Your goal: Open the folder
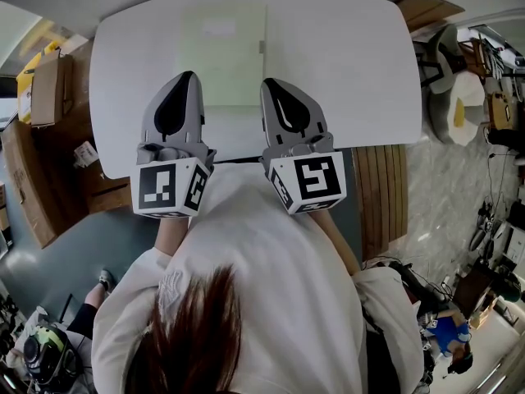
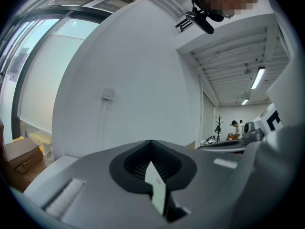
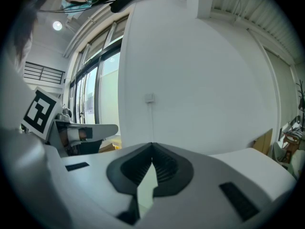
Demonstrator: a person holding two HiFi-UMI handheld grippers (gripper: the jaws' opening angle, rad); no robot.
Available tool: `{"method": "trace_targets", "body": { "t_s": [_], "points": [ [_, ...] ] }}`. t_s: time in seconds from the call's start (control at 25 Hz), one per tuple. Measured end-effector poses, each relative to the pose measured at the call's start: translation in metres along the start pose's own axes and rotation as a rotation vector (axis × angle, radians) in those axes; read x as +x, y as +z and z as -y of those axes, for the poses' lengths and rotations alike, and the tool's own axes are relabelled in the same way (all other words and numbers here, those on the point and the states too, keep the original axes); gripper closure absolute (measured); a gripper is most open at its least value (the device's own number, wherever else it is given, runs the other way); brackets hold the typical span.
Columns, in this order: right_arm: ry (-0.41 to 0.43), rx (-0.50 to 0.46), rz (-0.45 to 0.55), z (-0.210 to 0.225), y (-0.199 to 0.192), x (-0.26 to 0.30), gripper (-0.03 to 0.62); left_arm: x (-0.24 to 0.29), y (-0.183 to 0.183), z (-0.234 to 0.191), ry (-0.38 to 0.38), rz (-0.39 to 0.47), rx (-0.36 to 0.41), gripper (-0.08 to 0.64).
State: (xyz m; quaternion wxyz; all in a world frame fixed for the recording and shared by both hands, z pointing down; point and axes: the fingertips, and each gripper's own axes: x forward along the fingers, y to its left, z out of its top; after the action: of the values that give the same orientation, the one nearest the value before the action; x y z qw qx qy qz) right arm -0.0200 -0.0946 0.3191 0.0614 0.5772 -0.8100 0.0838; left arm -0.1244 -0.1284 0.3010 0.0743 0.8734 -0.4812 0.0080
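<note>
Left gripper and right gripper sit side by side at the near edge of the white table. In the head view both are clenched, with nothing in them. You hold them close in front of your chest, tips aimed at the far side. The pale green folder lies flat in the middle of the table, square to you. It shows as a single panel, so it reads as closed. A small tab sits on its right edge, which is likely the opening side and the one nearer your right gripper. The tips overlap the folder's near edge in this view, but you cannot tell from here whether they touch it.

In the left gripper view, the ribbed pads meet at a point with nothing between them. The camera looks level across the room at a white wall, and the folder is hidden below the jaws. The posture looks like a hold clear of the cover, not a grip on it.

In the right gripper view, the jaws are likewise together and empty. The same wall is ahead, and your left gripper shows off to the left. This matched, level pose suggests a resting stance facing the folder.
</note>
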Motion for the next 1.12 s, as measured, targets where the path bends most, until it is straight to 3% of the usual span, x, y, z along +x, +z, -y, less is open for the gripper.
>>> {"method": "trace_targets", "body": {
  "t_s": [1.12],
  "points": [
    [0.015, -0.016, -0.015, -0.0026, -0.0020, 0.0028, 0.586, 0.0007, -0.0003, -0.0035, 0.008, 0.001, -0.003, 0.552]
  ]
}}
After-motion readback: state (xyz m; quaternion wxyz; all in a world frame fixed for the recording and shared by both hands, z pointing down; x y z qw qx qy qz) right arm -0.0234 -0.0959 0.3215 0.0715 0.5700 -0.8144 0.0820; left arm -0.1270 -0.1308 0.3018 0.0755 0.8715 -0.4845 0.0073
